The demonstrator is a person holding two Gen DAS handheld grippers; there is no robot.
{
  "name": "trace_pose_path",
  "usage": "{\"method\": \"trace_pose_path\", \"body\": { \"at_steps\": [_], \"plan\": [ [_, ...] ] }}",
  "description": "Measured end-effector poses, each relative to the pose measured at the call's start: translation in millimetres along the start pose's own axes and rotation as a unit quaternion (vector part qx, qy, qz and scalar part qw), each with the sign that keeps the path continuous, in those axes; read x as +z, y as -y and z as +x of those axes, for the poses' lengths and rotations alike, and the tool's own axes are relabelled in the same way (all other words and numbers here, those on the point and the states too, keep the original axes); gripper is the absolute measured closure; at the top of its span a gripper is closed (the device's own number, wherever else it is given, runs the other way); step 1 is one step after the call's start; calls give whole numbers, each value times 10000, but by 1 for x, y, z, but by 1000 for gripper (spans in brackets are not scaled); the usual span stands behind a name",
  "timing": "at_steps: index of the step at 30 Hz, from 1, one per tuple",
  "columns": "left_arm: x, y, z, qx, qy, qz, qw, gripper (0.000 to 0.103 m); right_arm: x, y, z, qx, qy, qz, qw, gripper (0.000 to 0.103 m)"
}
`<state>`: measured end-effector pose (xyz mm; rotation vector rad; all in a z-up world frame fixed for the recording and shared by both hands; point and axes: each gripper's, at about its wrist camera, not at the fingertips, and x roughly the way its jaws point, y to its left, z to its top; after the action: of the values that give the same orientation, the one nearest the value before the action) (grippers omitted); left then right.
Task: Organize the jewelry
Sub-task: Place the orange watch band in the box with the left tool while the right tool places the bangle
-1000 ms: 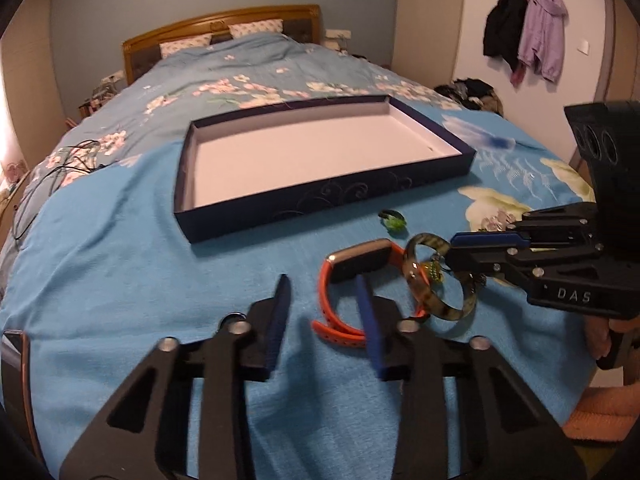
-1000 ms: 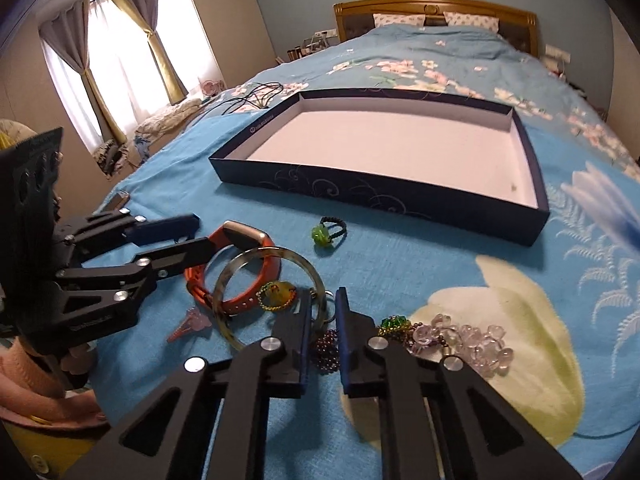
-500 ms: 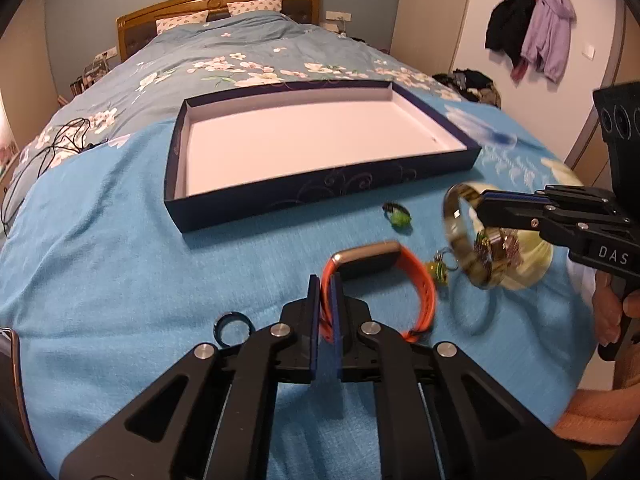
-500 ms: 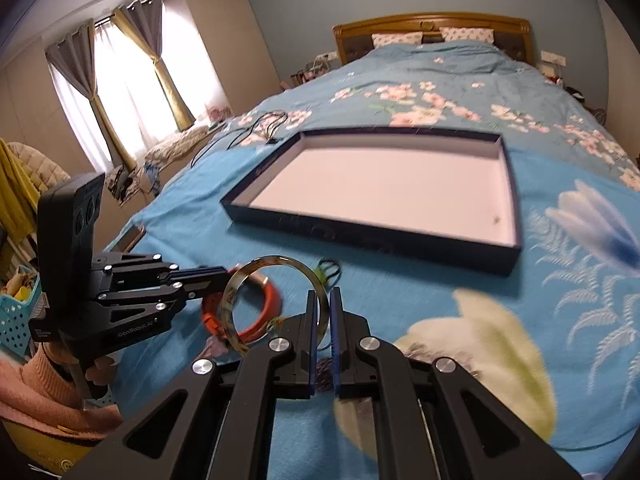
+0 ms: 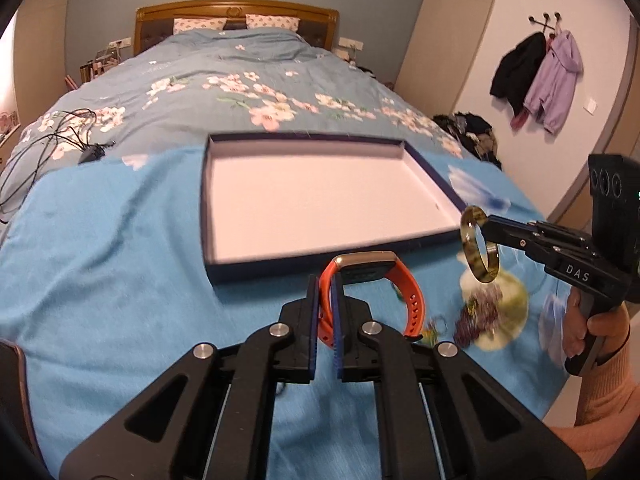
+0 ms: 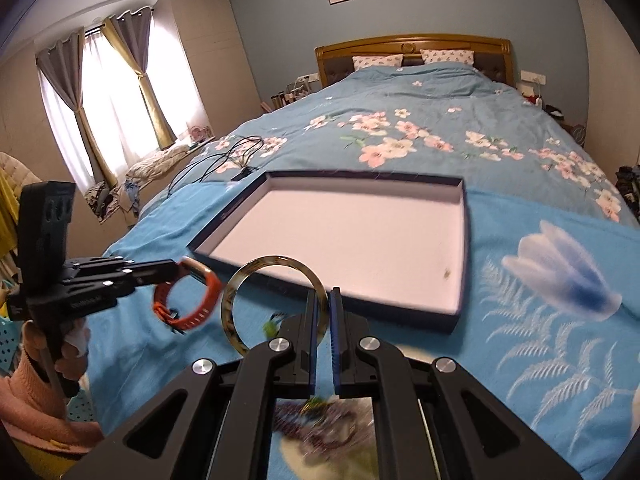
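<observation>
Shallow dark-blue box (image 5: 320, 258) on bed, white interior nearly empty, one small speck (image 6: 445, 275) inside, left claw (image 5: 325, 280) clamped on orange watch (image 5: 408, 292) before box, right claw (image 6: 323, 296) clamped on mottled bangle (image 6: 240, 292) before box

- The left gripper (image 5: 325, 280) looks like matt black plastic, with round silver metal pivots and blue pads.
- The orange watch (image 5: 412, 300) clamped in it has a smooth rubbery strap with punched holes and a glossy metal-edged case.
- The right gripper (image 6: 323, 298) is the same matt black plastic with shiny pivots.
- The bangle (image 6: 230, 304) it grips is glossy and mottled, like polished resin or stone.
- The box lid (image 6: 464, 248) looks like card: dark matt walls, pale smooth paper lining.
- Under the box lid, the blue blanket (image 5: 112, 264) is soft matt cloth.
- Beyond the box lid, the headboard (image 6: 412, 42) is varnished wood with a mild sheen.
</observation>
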<state>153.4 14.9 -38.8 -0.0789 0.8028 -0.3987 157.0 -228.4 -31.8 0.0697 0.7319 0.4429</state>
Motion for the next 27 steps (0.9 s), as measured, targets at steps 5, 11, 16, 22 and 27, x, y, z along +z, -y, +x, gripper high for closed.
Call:
{"method": "trace_pose_path", "body": {
  "at_steps": [5, 11, 16, 22, 27],
  "plan": [
    [32, -15, 2, 32, 167, -167, 9997, 97, 26, 14, 17, -121, -44, -38, 9999, 99],
    [75, -28, 28, 136, 244, -303, 9992, 102, 60, 32, 55, -324, -201, 35, 9993, 99],
    [94, -37, 60, 188, 50, -264, 9995, 102, 75, 40, 82, -347, -393, 101, 9986, 99],
    [90, -46, 84, 424, -222, 47, 9988, 99, 74, 34, 91, -339, -471, -67, 9983, 99],
    [78, -37, 94, 304, -373, 377, 9981, 82, 70, 32, 92, -280, -517, -59, 9983, 99]
  ]
}}
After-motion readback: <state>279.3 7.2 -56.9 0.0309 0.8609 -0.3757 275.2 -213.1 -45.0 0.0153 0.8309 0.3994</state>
